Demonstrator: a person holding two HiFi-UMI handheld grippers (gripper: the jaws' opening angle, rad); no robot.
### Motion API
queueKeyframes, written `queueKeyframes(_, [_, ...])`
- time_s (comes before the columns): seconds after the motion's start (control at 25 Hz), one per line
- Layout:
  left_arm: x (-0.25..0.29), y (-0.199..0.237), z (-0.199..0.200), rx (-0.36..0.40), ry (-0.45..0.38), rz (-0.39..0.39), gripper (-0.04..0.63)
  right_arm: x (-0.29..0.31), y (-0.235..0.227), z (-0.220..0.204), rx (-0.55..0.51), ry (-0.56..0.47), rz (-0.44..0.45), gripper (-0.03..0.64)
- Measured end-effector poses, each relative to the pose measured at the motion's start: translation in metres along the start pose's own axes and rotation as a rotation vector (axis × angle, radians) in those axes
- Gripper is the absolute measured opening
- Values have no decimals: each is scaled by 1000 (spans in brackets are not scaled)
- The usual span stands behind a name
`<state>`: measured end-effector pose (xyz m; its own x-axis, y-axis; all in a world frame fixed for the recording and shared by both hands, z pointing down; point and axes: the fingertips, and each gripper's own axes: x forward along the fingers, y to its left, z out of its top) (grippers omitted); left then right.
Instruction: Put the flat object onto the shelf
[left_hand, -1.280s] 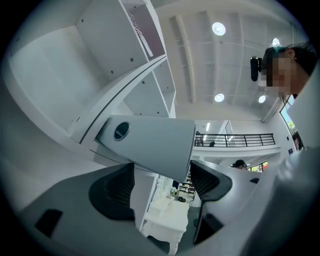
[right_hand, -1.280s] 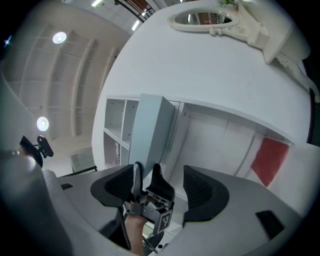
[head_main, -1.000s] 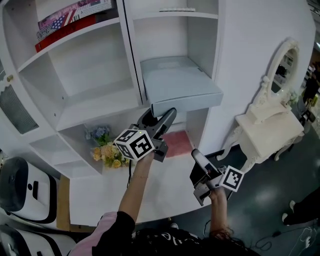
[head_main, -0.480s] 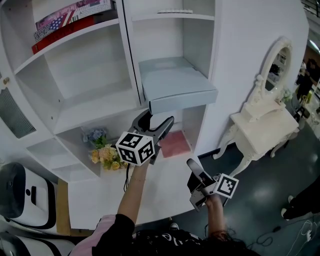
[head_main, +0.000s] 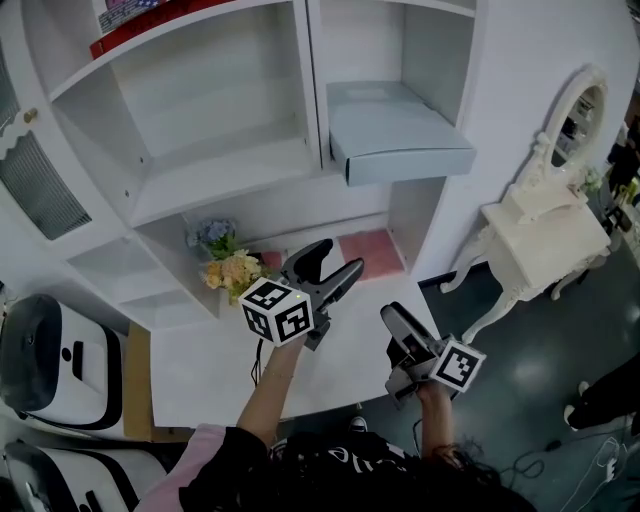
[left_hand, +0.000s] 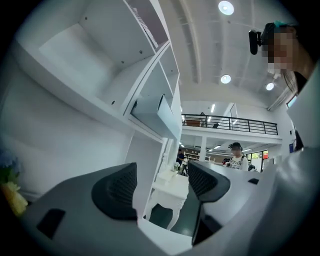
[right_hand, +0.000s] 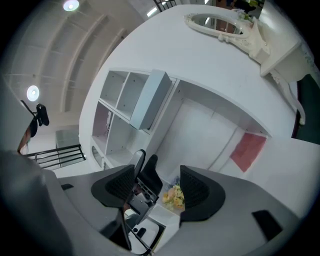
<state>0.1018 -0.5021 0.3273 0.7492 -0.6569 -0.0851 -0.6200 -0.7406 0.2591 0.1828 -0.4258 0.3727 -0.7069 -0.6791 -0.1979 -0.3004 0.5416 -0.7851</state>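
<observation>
The flat object is a pale blue-grey box (head_main: 395, 130); it lies on a middle shelf of the white unit (head_main: 215, 185) with its front end jutting past the shelf edge. It also shows in the left gripper view (left_hand: 156, 116) and the right gripper view (right_hand: 150, 100). My left gripper (head_main: 330, 266) (left_hand: 160, 185) hangs well below the box, level with the lowest shelf. Its jaws have just been closing a little, still open with nothing between them. My right gripper (head_main: 398, 322) (right_hand: 157, 187) is lower and to the right, open and empty.
A pink mat (head_main: 368, 252) and a bunch of flowers (head_main: 228, 268) sit in the lowest shelf bay. A white dressing table with an oval mirror (head_main: 545, 235) stands to the right. A white machine (head_main: 50, 365) is at lower left. Red books (head_main: 130, 30) lie on the top shelf.
The left gripper has dropped from just under the box's front edge to the lowest shelf's level. The right gripper has drifted slightly. The box stays on its shelf.
</observation>
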Motion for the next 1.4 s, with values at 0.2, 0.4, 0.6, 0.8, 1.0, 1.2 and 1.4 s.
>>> queueKeyframes(0.2, [-54, -6, -45, -44, 88, -13, 328, 7, 8, -45, -89, 50, -63, 307])
queueKeyframes(0.4, [-113, -8, -77, -88, 113, -38, 325, 15, 22, -95, -168, 99, -92, 307])
queueKeyframes(0.6, [-177, -14, -100, -137, 107, -57, 304, 21, 41, -141, -170, 114, -97, 307])
queueKeyframes(0.8, [-237, -18, -127, -148, 164, -75, 288, 22, 58, -193, -183, 122, -127, 305])
queueKeyframes(1.0, [-292, -19, -139, -148, 174, -93, 238, 20, 73, -246, -169, 124, -168, 305])
queueKeyframes(1.2, [-337, -17, -152, -169, 193, -81, 187, 16, 87, -286, -154, 138, -196, 305])
queueKeyframes(1.4, [-369, -23, -170, -184, 232, -60, 120, 10, 99, -308, -178, 164, -209, 305])
